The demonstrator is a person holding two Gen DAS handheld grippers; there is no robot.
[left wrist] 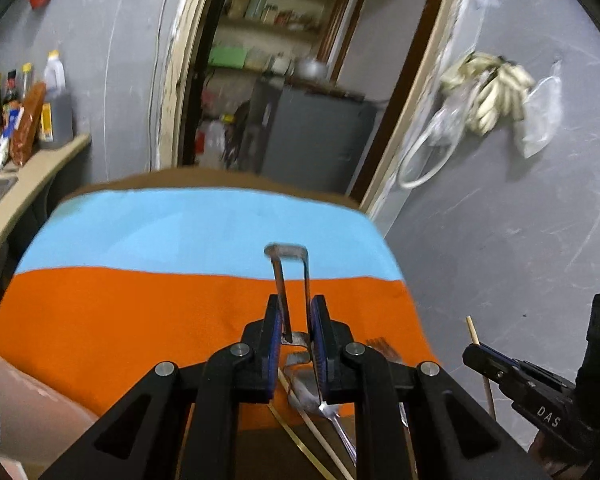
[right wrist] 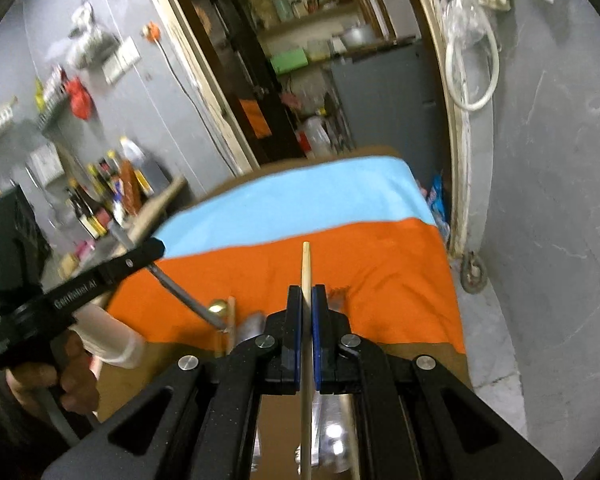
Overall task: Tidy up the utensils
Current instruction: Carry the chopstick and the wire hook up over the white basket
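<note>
My left gripper is shut on a metal utensil with a bent, looped handle and holds it above the orange and blue cloth. Under it lie a spoon, a fork and thin chopsticks. My right gripper is shut on a wooden chopstick that stands up between the pads. In the left wrist view the right gripper is at the right with that chopstick. In the right wrist view the left gripper holds the metal utensil at the left.
The cloth covers a brown table. A counter with sauce bottles stands at the left. A doorway with shelves and a grey cabinet lies beyond the table. The grey wall at the right carries a hanging bag and hose.
</note>
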